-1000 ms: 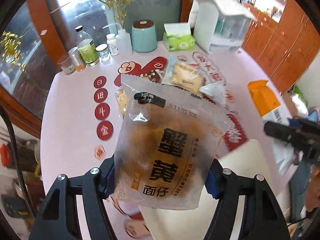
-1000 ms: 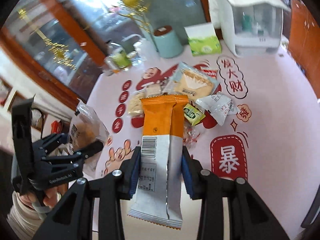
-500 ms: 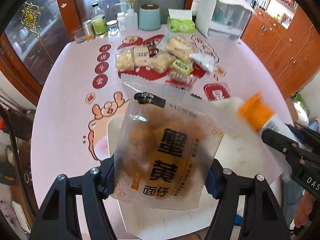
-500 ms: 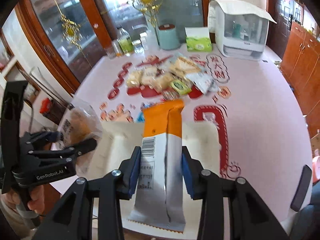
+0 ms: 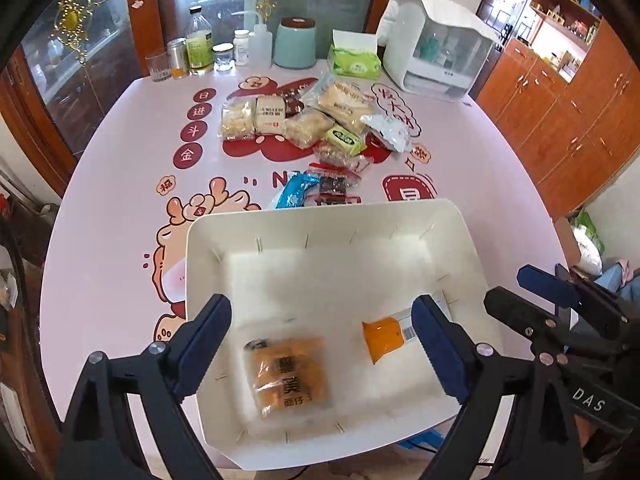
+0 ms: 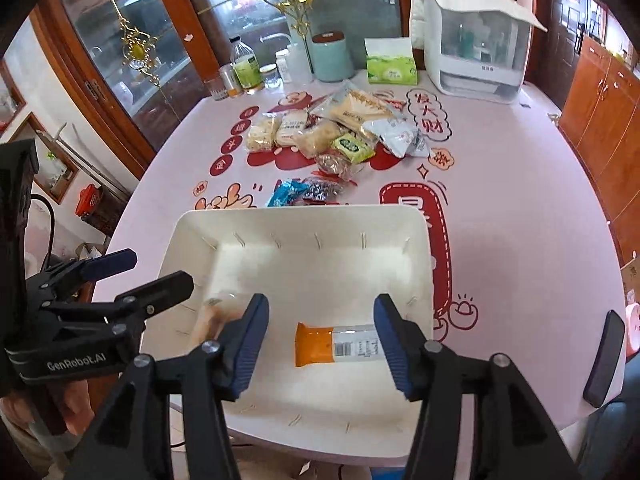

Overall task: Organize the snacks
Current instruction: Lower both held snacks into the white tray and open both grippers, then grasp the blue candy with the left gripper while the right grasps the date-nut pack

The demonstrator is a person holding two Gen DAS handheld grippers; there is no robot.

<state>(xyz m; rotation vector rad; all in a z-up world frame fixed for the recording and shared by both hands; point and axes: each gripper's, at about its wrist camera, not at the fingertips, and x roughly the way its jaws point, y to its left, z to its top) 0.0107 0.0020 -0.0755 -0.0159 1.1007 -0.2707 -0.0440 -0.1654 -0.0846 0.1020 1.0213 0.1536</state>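
the white bin sits at the table's near edge, so both tongs hang right above it. left gripper and right gripper are opening, nothing between the jaws. the brown packet and the orange bar lie loose inside the bin. beyond the bin waits the snack pile. only the right view shows a hand; only the left shows the packet whole.

"GenRobot.AI" on left gripper body, "DAS" on right gripper body, "日進斗金" on tablecloth
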